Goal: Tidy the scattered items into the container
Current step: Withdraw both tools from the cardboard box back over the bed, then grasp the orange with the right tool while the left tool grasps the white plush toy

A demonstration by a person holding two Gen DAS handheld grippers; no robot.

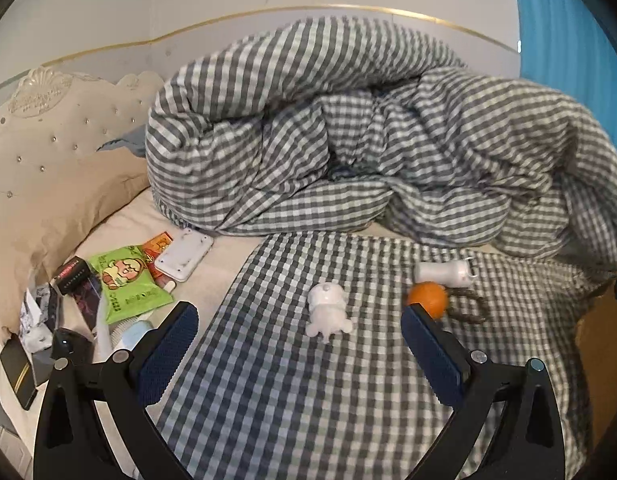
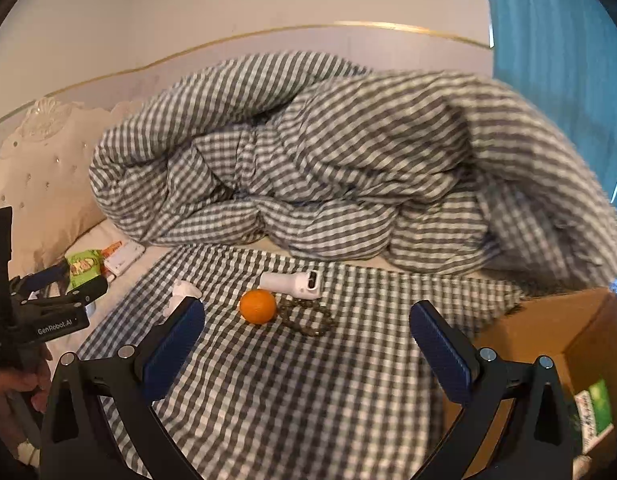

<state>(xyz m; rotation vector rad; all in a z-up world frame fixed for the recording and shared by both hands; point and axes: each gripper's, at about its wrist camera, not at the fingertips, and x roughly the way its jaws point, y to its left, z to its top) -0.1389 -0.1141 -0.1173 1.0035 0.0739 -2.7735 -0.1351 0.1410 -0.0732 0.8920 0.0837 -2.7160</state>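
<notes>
On the checked sheet (image 1: 292, 392) lie a small white figure (image 1: 328, 312), an orange (image 1: 428, 298), a brown braided loop (image 1: 468, 308) and a white handheld device (image 1: 448, 271). My left gripper (image 1: 300, 348) hovers open just short of the white figure, empty. In the right wrist view the orange (image 2: 258, 306), the braided loop (image 2: 308, 320) and the white device (image 2: 292, 282) lie ahead of my right gripper (image 2: 308, 344), which is open and empty. A cardboard box (image 2: 568, 340) stands at the right with a green-and-white pack (image 2: 596, 412) inside.
A crumpled checked duvet (image 1: 348, 140) fills the back of the bed. At the left lie a green snack pack (image 1: 126, 280), a white flat device (image 1: 184, 258), dark small boxes (image 1: 72, 276) and a phone (image 1: 18, 372) beside a beige pillow (image 1: 48, 208). The left gripper shows in the right wrist view (image 2: 60, 292).
</notes>
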